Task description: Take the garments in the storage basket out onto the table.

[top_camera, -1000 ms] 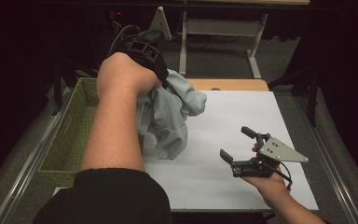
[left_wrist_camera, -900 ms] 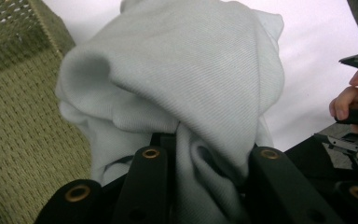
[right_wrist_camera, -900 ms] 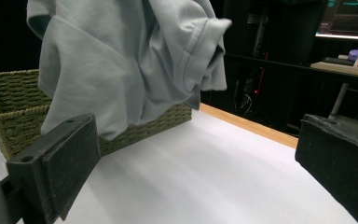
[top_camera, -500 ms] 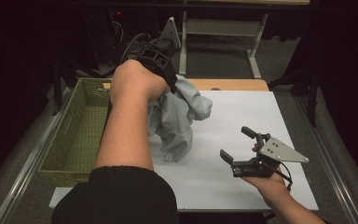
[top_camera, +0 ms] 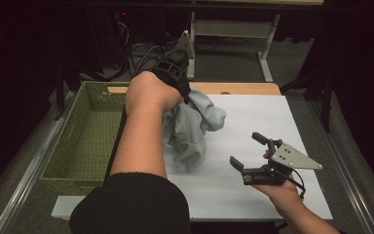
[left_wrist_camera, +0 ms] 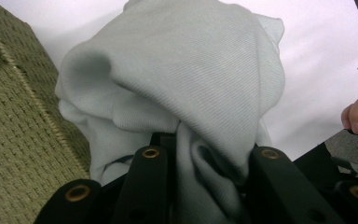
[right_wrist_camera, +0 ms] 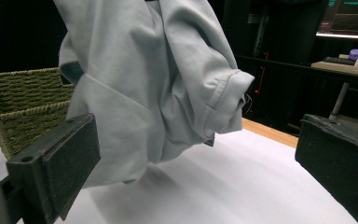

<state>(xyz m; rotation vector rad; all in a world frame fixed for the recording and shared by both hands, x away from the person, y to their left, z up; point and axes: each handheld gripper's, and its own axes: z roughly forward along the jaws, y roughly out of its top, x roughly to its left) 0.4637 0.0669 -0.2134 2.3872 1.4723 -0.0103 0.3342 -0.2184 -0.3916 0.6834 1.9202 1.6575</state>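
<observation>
White tabletop [top_camera: 253, 126]: left gripper [top_camera: 175, 73], jaws clamped on a bunched grey sweatshirt [top_camera: 192, 129], lifts it beside the woven basket [top_camera: 85, 141]; right gripper [top_camera: 253, 153] waits near, jaws wide. Trailing fabric could snag the basket's rim.

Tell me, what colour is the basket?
The basket is woven olive green, clearest in the high view.
</observation>
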